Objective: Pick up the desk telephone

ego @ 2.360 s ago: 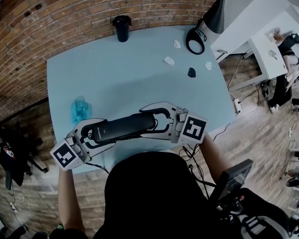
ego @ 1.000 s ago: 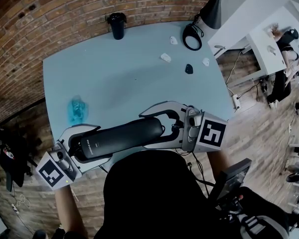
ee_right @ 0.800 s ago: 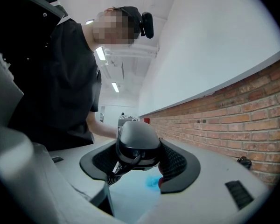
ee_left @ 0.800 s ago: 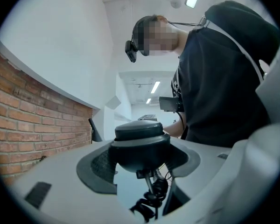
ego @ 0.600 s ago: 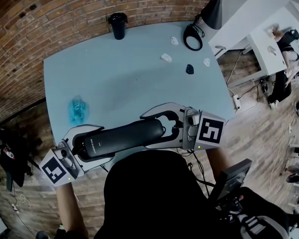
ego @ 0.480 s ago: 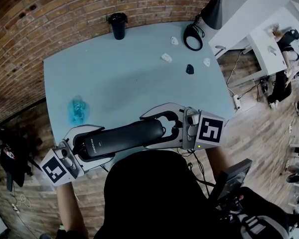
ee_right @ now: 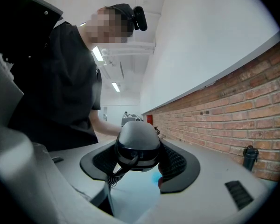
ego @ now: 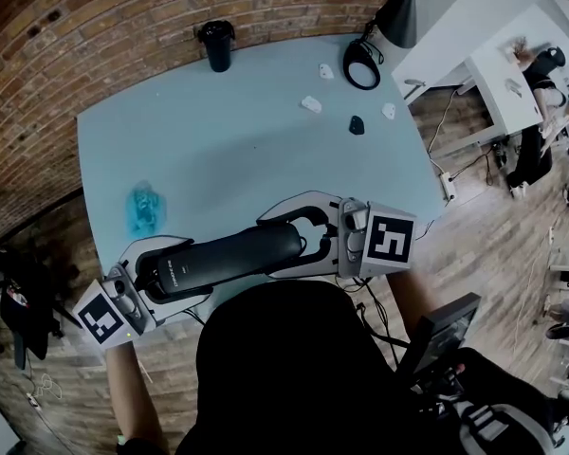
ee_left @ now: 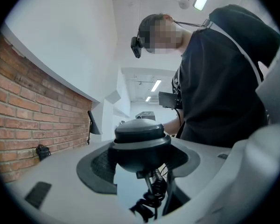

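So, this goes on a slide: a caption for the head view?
Left gripper and right gripper hold a black telephone handset by its ends over a blue table.

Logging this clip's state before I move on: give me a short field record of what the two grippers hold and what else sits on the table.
Held object: black telephone handset, roughly level, with its coiled cord hanging beneath
Left gripper: jaws closed on the handset's left end
Right gripper: jaws closed on the handset's right end
Surface: light blue table
Far edge: black cup, upright
Left side: small translucent blue object, apart from both grippers
Task status: handset gripped at both ends, over the table's near edge
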Demonstrator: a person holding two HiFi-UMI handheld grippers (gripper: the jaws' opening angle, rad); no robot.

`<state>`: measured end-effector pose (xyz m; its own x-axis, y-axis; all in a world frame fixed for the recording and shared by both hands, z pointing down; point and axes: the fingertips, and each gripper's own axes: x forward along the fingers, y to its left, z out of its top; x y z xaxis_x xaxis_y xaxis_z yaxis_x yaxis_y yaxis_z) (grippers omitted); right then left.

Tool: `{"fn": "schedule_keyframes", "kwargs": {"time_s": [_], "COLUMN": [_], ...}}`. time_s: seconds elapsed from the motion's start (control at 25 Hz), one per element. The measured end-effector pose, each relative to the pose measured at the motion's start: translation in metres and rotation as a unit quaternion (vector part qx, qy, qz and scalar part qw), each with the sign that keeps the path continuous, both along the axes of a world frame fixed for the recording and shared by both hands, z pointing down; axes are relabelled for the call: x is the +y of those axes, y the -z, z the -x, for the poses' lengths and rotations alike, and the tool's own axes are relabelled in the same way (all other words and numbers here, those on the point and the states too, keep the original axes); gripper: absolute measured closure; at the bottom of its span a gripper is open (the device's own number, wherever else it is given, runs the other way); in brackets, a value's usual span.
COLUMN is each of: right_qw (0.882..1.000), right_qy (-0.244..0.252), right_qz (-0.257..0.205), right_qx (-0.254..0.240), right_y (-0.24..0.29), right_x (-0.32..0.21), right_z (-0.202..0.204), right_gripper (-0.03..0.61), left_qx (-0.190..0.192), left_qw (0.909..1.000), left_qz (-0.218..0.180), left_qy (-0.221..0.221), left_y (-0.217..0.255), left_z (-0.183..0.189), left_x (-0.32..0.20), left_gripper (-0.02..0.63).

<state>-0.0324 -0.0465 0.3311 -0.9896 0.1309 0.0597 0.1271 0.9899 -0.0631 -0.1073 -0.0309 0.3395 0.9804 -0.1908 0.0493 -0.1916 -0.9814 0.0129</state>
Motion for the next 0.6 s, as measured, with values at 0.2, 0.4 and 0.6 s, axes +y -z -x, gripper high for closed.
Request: {"fn": "schedule_keyframes", "kwargs": {"time_s": [0.2, 0.4, 0.6], "right_qw": [1.000, 1.000, 1.000], "right_qy": [-0.008, -0.010, -0.008], "right_qz": [0.006, 0.008, 0.003], "right_qx": [0.012, 0.017, 0.021], "right_y": [-0.008, -0.014, -0.019], "right_x": [0.000, 0.001, 0.002], "right_z": [0.000, -0.003, -0.004], "right_gripper": [0.321, 0.321, 0.321], "left_qx": [-0.021, -0.029, -0.038], "left_qw": [0.9998, 0.9996, 0.9993], "left_qz": [-0.002, 0.002, 0.004], "left_qy": [-0.001, -0.002, -0.001], "left_y": [-0.010, -0.015, -0.021], "left_z": [-0.002, -0.005, -0.006], "left_x": [0.000, 0.001, 0.002], "left_gripper": [0.314, 0.314, 0.315]}}
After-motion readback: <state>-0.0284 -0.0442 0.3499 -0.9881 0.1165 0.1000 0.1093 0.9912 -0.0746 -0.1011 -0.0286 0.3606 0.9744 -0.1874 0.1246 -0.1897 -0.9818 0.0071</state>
